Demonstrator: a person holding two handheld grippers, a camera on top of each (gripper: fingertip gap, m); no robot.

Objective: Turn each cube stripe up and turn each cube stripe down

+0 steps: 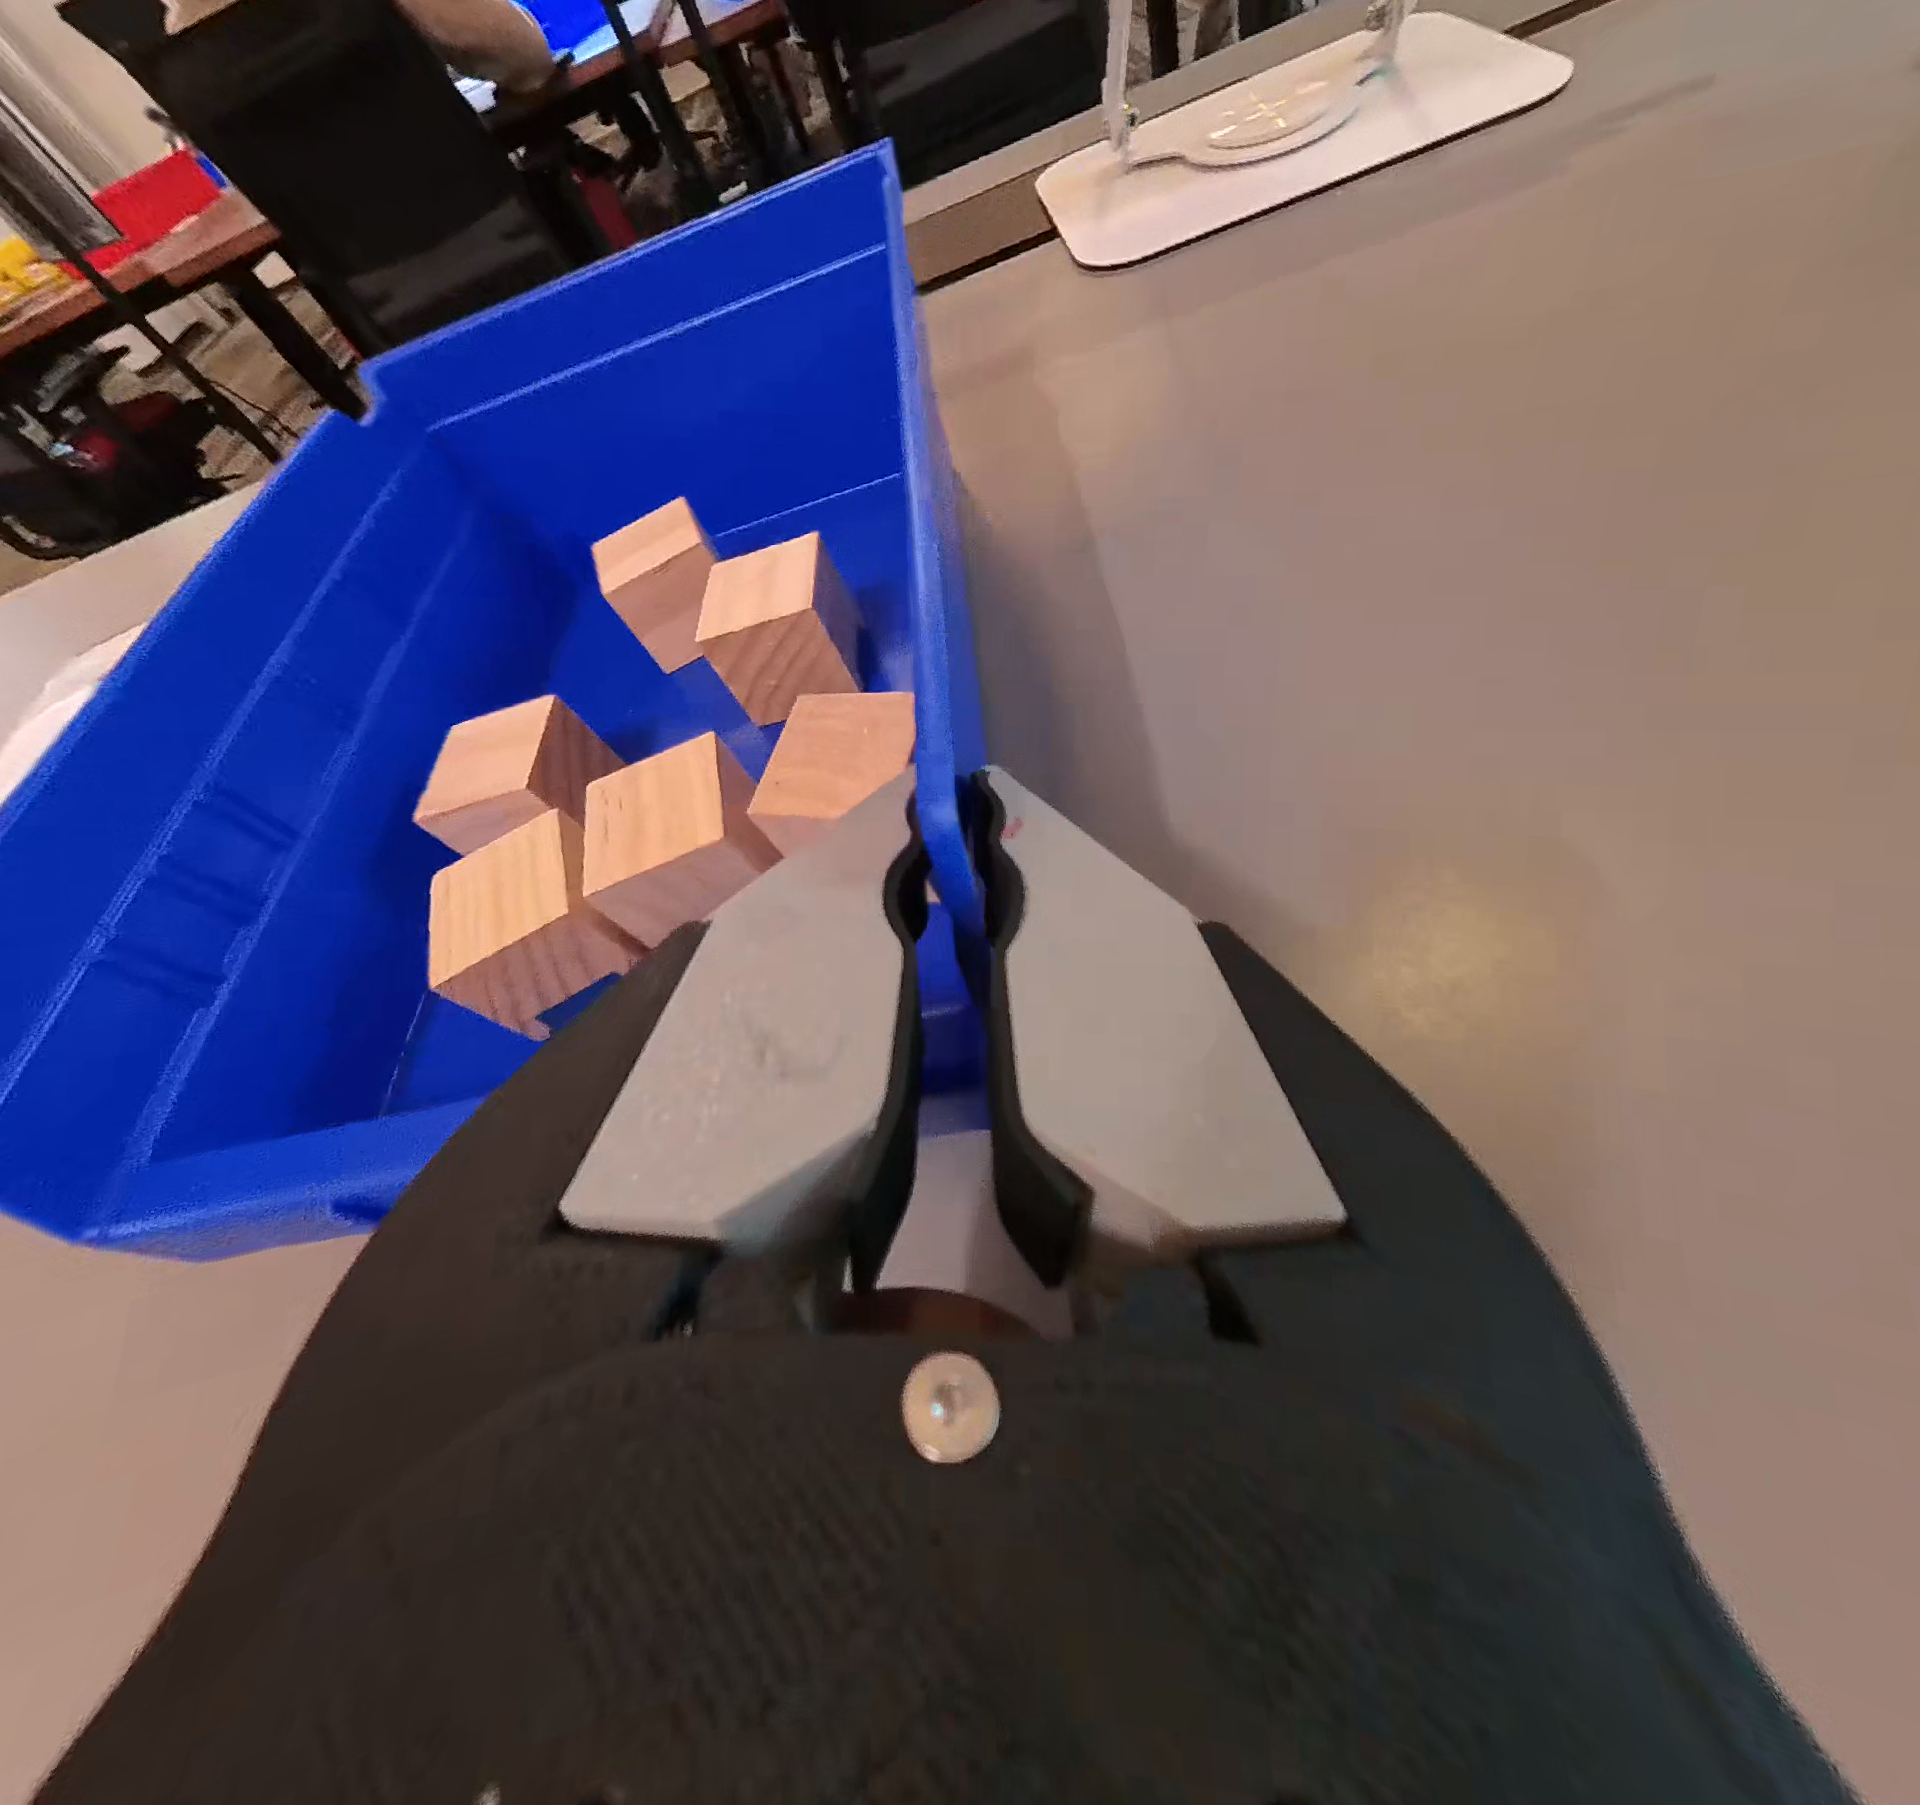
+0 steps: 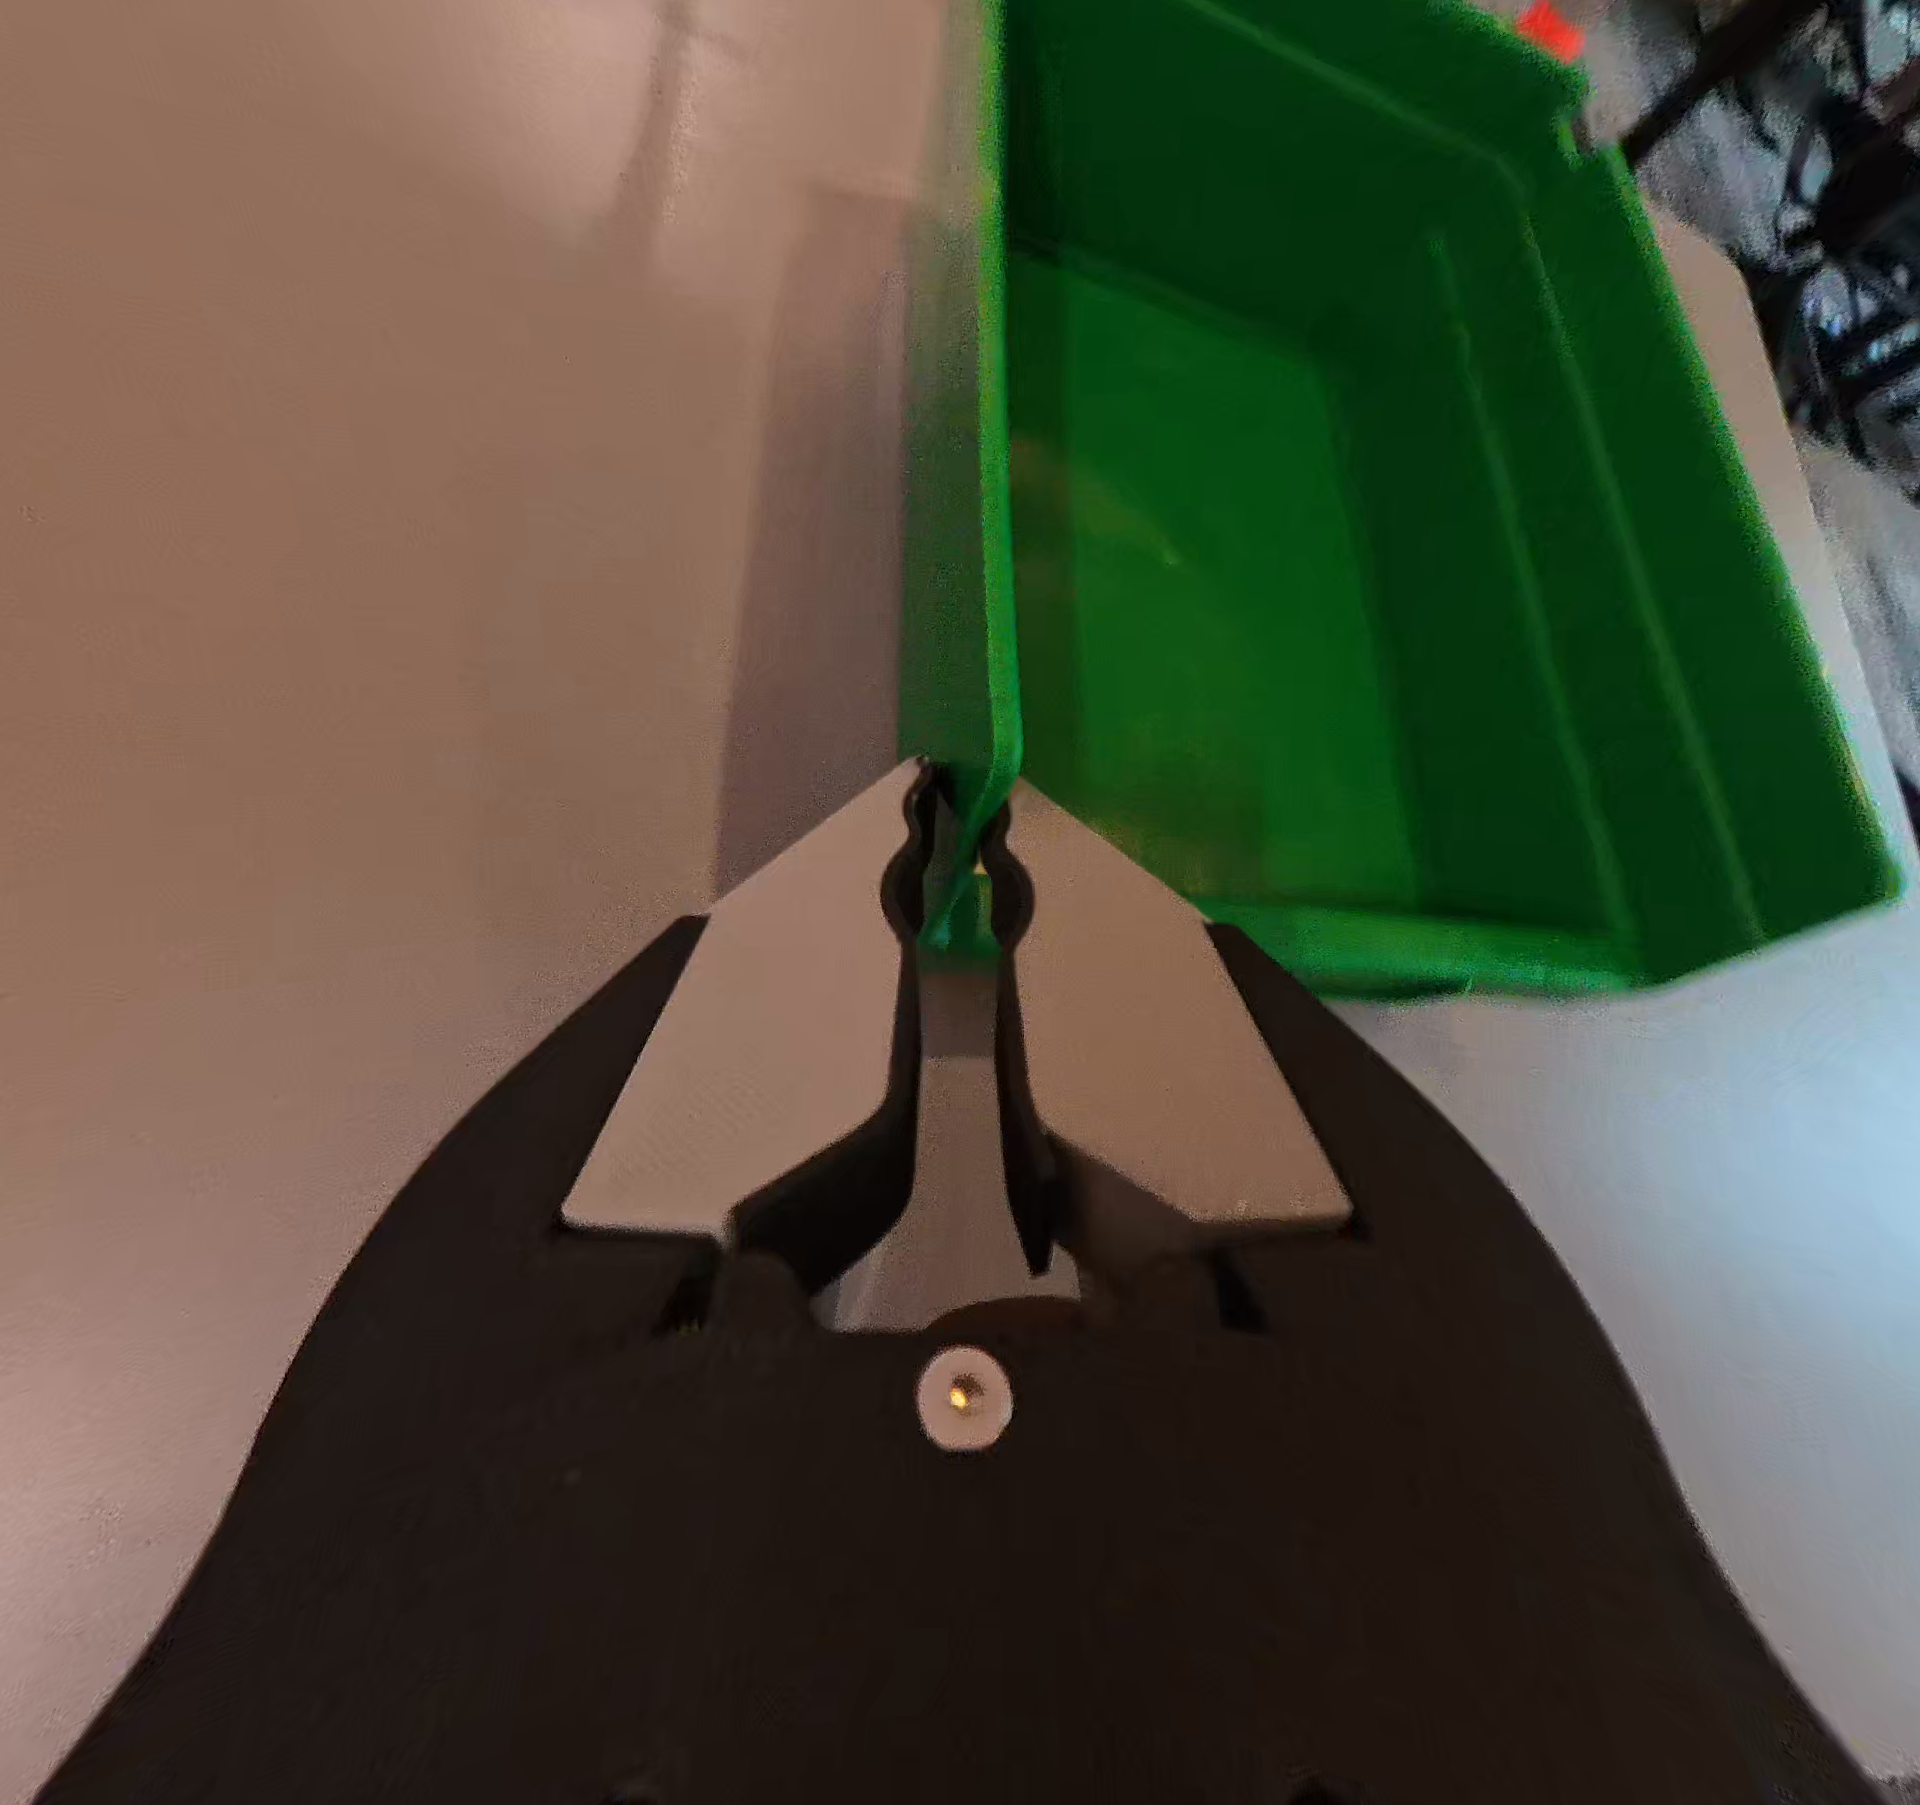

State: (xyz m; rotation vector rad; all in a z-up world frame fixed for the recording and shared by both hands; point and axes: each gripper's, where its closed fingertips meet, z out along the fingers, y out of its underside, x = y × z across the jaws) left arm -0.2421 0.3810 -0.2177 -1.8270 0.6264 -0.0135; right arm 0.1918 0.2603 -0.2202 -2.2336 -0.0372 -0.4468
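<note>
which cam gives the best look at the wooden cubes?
Left wrist view. Six pale wooden cubes lie jumbled in the blue plastic bin, whose right wall the left gripper pinches. Right wrist view shows no cubes, only an empty green plastic bin.

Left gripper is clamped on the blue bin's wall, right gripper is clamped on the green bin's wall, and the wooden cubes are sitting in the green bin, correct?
Not quite. The wooden cubes sit in the blue bin, as the left wrist view shows; the green bin looks empty in the right wrist view. The rest stands: left gripper on the blue wall, right gripper on the green wall.
</note>
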